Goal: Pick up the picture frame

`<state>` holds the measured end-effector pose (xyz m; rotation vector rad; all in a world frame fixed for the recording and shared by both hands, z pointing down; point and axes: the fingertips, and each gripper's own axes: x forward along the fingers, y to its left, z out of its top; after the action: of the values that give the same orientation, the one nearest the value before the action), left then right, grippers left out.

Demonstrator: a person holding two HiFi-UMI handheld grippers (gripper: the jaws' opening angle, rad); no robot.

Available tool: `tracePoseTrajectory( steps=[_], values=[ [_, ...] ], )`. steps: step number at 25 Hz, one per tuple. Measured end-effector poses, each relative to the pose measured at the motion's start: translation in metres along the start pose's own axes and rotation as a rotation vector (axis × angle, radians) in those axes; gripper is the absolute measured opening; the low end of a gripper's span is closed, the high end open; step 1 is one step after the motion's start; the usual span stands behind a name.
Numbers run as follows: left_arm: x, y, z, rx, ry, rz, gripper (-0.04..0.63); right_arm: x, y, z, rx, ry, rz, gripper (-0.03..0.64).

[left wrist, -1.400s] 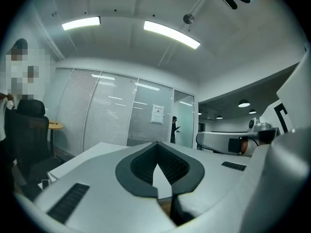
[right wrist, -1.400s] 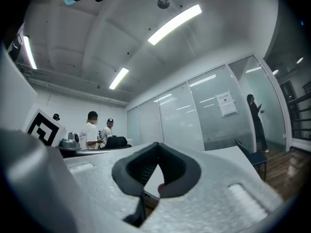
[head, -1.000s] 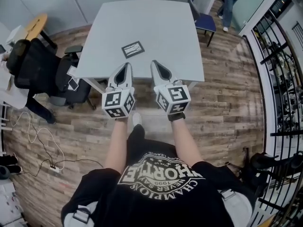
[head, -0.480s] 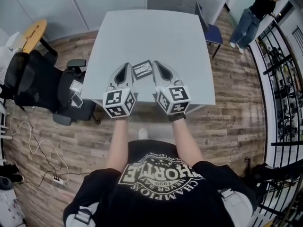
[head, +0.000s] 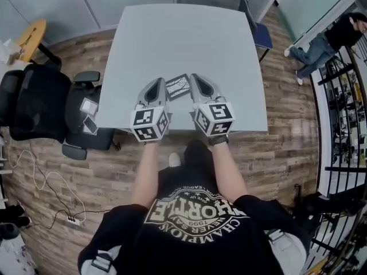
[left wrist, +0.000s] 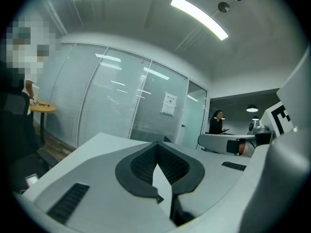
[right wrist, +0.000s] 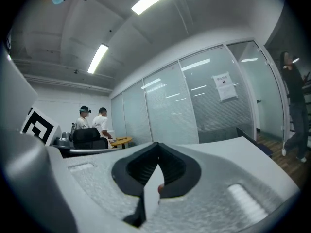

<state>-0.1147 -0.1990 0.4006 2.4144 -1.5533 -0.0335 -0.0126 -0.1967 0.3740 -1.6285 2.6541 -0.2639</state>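
A small dark picture frame [head: 177,86] lies flat near the front edge of the grey table [head: 189,39] in the head view. It sits between my two grippers, a little ahead of their tips. My left gripper [head: 157,83] is shut with nothing in it, just left of the frame. My right gripper [head: 194,78] is also shut and empty, just right of the frame. Both gripper views look level over the tabletop; the frame does not show in either, and each shows its jaws closed together [left wrist: 156,159] [right wrist: 156,152].
A black office chair [head: 40,105] stands left of the table and a blue chair [head: 258,30] at its far right corner. A person [head: 327,42] is by the black railing [head: 341,113] on the right. Cables lie on the wood floor at lower left.
I have walked up to the table: both grippers moved forward over its front edge and now flank the picture frame. The person at the right has shifted further right.
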Motion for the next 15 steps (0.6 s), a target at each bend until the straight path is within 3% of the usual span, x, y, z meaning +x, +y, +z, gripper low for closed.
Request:
tracePoseTrajectory(
  steps=[4,9,15],
  values=[
    [0.026,0.025,-0.033,-0.071,0.084,0.01,0.003,0.024,-0.027,-0.033,0.006,0.114,-0.006,-0.003],
    [0.071,0.048,-0.078,-0.074,0.198,0.042,0.005,0.068,-0.062,-0.086,-0.038,0.277,0.018,-0.002],
    [0.112,0.08,-0.125,-0.173,0.305,0.1,0.02,0.111,-0.098,-0.159,-0.006,0.475,0.026,-0.002]
  ],
)
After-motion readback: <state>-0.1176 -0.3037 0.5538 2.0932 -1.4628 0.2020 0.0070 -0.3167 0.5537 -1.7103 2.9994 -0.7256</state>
